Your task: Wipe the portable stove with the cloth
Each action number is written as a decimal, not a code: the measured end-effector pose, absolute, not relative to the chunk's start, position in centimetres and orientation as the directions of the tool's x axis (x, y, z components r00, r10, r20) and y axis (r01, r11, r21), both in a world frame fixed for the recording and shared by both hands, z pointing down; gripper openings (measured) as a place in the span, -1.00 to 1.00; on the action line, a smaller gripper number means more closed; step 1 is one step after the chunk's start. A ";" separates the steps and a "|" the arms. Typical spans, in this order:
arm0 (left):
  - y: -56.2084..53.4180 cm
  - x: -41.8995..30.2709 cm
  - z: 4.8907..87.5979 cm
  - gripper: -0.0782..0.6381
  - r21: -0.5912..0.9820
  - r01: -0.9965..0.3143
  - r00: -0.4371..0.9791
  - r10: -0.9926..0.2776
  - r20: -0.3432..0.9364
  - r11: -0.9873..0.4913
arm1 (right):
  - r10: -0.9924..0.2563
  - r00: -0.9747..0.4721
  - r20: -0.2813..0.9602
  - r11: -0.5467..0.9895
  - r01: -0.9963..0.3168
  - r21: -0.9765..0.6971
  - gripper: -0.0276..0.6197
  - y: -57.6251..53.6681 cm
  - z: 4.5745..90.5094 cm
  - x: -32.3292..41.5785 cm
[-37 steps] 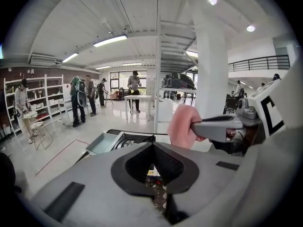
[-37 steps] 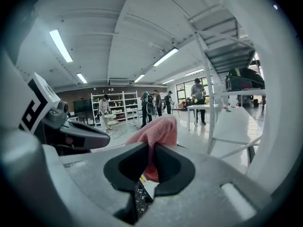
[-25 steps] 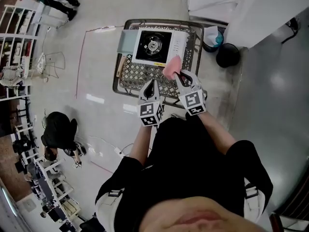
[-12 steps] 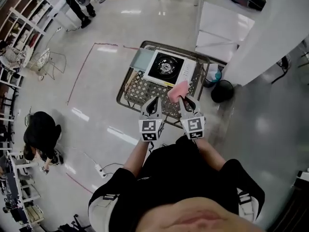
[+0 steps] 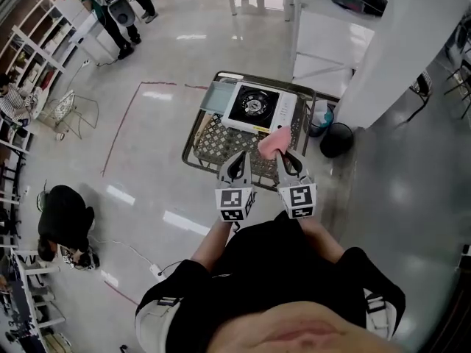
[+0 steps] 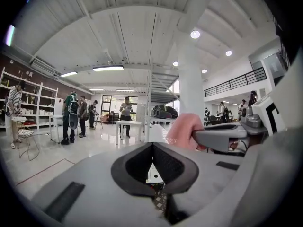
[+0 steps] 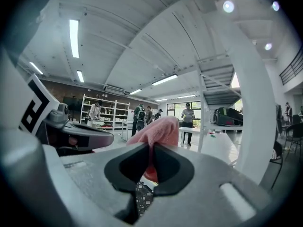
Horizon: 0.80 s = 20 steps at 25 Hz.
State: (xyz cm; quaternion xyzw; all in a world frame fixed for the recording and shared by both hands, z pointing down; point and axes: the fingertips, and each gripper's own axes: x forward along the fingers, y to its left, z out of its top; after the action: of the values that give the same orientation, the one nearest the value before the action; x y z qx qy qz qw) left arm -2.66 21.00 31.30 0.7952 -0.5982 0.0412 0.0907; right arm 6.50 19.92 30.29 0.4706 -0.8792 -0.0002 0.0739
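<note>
Right gripper (image 5: 285,160) clamped on pink cloth (image 5: 272,143), just short of stove (image 5: 259,107), which sits on mesh cart (image 5: 213,138). Left gripper (image 5: 237,162) jaws together, empty. Risks: cloth pinched at 1 edge could slip mid-wipe, and the unbraced stove could slide.

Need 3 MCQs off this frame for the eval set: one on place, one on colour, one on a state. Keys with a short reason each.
1. Where does the portable stove stand?
A) on the floor
B) on the wire-mesh table
C) on a shelf

2. What colour is the cloth?
A) blue
B) white
C) pink

3. How is the left gripper?
A) shut, empty
B) shut on the cloth
C) wide open

Key:
1 B: the head view shows it on the far end of the mesh top.
2 C: it is pink in all three views.
3 A: its jaws meet with nothing between them; the right gripper holds the cloth.
</note>
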 end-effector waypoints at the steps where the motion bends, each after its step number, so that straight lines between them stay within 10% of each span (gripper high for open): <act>1: 21.5 -2.6 31.1 -0.78 0.097 -0.957 0.286 -0.943 0.169 -0.273 | -0.832 -0.540 0.127 0.551 -0.832 0.071 -0.85 20.4 30.1 6.5; 20: 24.7 -2.3 31.2 -0.78 0.144 -0.946 0.310 -0.940 0.142 -0.290 | -0.837 -0.521 0.167 0.541 -0.832 0.120 -0.85 24.0 30.9 6.3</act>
State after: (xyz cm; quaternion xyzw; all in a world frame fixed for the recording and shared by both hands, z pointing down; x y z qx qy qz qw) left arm -2.32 24.67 31.16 0.8031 -0.5871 0.0147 0.1006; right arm 6.29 23.97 30.94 0.4788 -0.8719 -0.0123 0.1025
